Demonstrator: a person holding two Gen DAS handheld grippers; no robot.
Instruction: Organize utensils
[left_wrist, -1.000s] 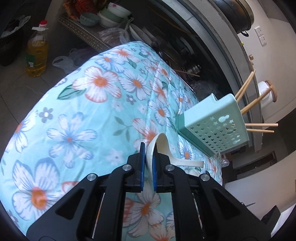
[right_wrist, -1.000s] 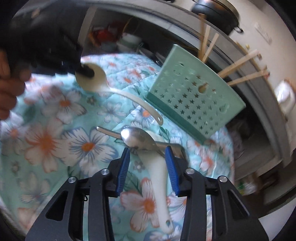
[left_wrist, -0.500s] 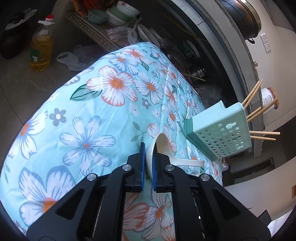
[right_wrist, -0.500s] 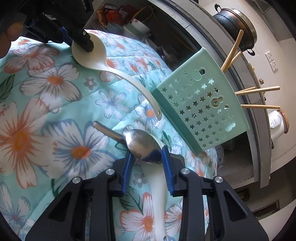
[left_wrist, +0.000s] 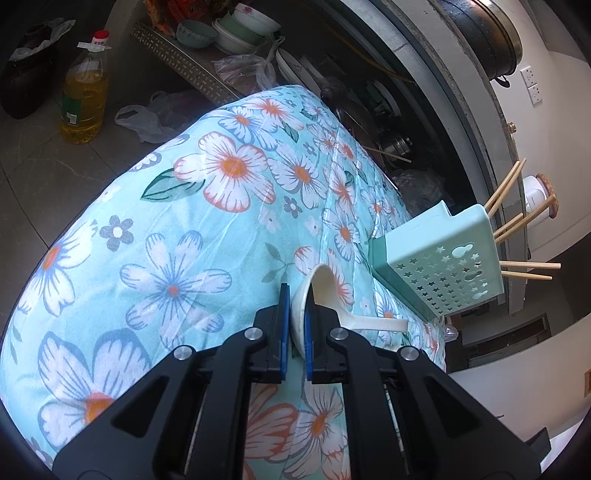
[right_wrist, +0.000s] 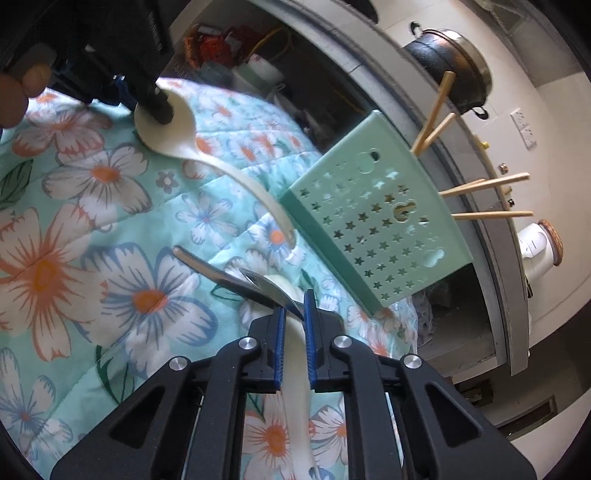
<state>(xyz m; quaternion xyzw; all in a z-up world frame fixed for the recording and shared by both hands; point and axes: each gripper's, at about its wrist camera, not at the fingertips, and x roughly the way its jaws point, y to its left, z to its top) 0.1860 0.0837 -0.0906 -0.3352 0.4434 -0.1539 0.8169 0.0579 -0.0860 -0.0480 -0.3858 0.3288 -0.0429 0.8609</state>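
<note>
My left gripper (left_wrist: 295, 299) is shut on the bowl of a white soup spoon (left_wrist: 325, 291), whose handle points right toward the mint star-punched utensil holder (left_wrist: 436, 269). Wooden chopsticks (left_wrist: 524, 269) stick out of the holder. From the right wrist, the left gripper (right_wrist: 159, 110) and its white soup spoon (right_wrist: 221, 166) hang at the upper left. My right gripper (right_wrist: 295, 310) is closing on the bowl of a metal spoon (right_wrist: 236, 280), which is tipped on edge and pinched between the blue pads. A second white spoon (right_wrist: 295, 354) lies under it, beside the holder (right_wrist: 376, 221).
Everything lies on a padded floral cloth (left_wrist: 147, 221). An oil bottle (left_wrist: 85, 96) stands on the floor at the far left, with stacked bowls (left_wrist: 236, 29) on a shelf behind. A black pot (right_wrist: 454, 62) and a cork-lidded white jar (right_wrist: 539, 247) sit beyond the holder. A person's fingers (right_wrist: 22, 85) hold the left gripper.
The right jaws have narrowed from either side of the metal spoon's bowl onto it, and the bowl has tipped on edge. The left gripper keeps hold of the white spoon.
</note>
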